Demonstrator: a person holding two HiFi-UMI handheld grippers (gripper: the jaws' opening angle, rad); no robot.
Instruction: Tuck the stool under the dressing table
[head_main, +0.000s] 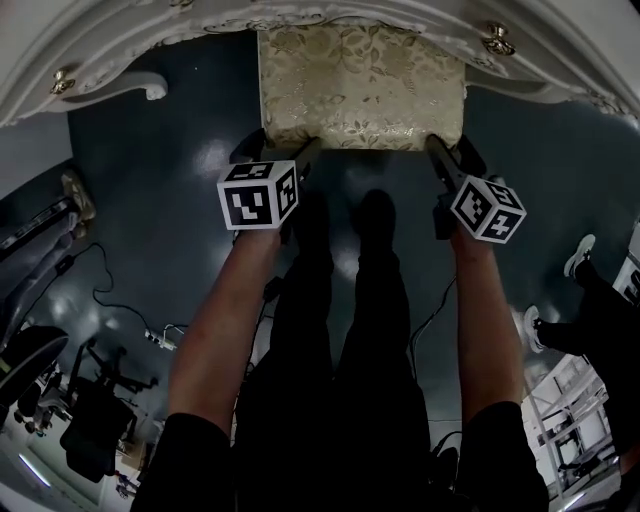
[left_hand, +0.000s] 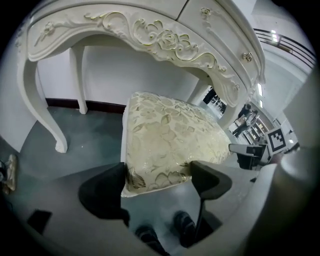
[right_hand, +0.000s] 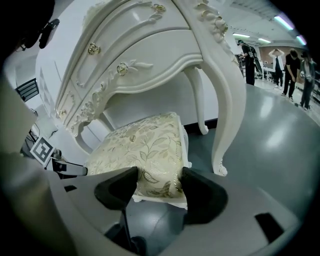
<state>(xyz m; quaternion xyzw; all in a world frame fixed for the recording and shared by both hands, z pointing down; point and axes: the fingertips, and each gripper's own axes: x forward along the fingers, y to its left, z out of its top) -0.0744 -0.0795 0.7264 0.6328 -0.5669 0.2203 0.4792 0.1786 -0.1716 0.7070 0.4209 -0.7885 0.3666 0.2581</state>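
Note:
The stool (head_main: 360, 85) has a cream floral cushion and a white frame, and its far part lies beneath the white carved dressing table (head_main: 300, 18). My left gripper (head_main: 285, 150) grips the cushion's near left corner. In the left gripper view both pads of the left gripper (left_hand: 157, 175) touch the stool (left_hand: 165, 140) on either side of that corner. My right gripper (head_main: 445, 150) is at the near right corner. In the right gripper view the jaws of the right gripper (right_hand: 159, 182) press on the cushion edge of the stool (right_hand: 145, 150).
Curved table legs stand beside the stool, a leg (left_hand: 42, 100) on the left and a leg (right_hand: 227, 110) on the right. My own shoes (head_main: 345, 215) are just behind the stool. Cables (head_main: 110, 290) trail on the dark floor at left. Several people (right_hand: 292, 65) stand far off.

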